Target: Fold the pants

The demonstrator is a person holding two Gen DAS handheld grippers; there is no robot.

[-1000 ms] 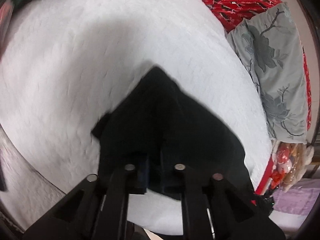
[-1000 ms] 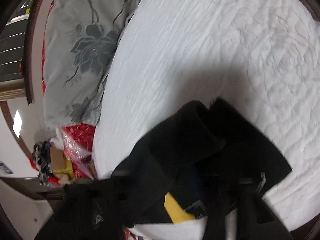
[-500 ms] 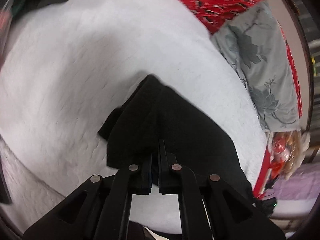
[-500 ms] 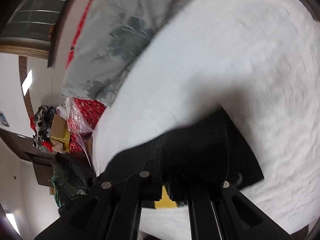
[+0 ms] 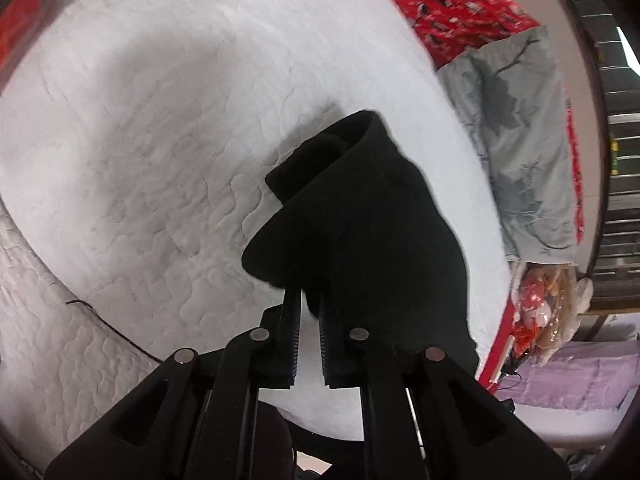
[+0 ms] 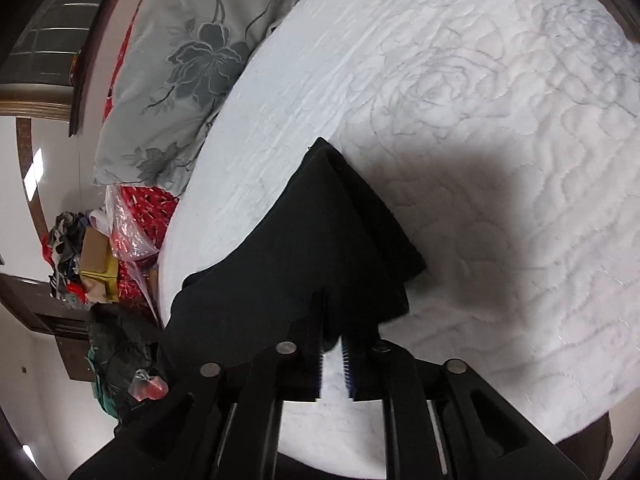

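**A:** Where have you got the black pants (image 5: 360, 216) right now?

**B:** They lie folded on the white quilted mattress (image 5: 140, 140), close to its near edge, right in front of both your tongs. In your left wrist view the bundle runs lengthwise away from you and a little to the right, its far end a rolled fold pointing toward the grey floral pillow (image 5: 516, 152). In your right wrist view the same bundle (image 6: 320, 248) narrows to a corner pointing up and away, with stacked layer edges showing along its right side.

**A:** And the tongs?

**B:** Your left gripper (image 5: 306, 300) is pressed nearly together, and its tips pinch the near edge of the pants. Your right gripper (image 6: 332, 320) is opening; cloth sits between its tips at the near edge, and white mattress shows through the gap lower down. I cannot tell whether the pads there touch the fabric.

**A:** What's around you?

**B:** The mattress carries a stitched rose pattern and a broad shadow beside the pants. A red patterned cloth (image 5: 452, 4) lies beyond the pillow. Off the bed's edge you have a clutter of plastic bags (image 6: 128, 232), a cardboard box (image 6: 94, 248) and loose clothing, with lilac fabric (image 5: 568, 376) lower down in the left view.
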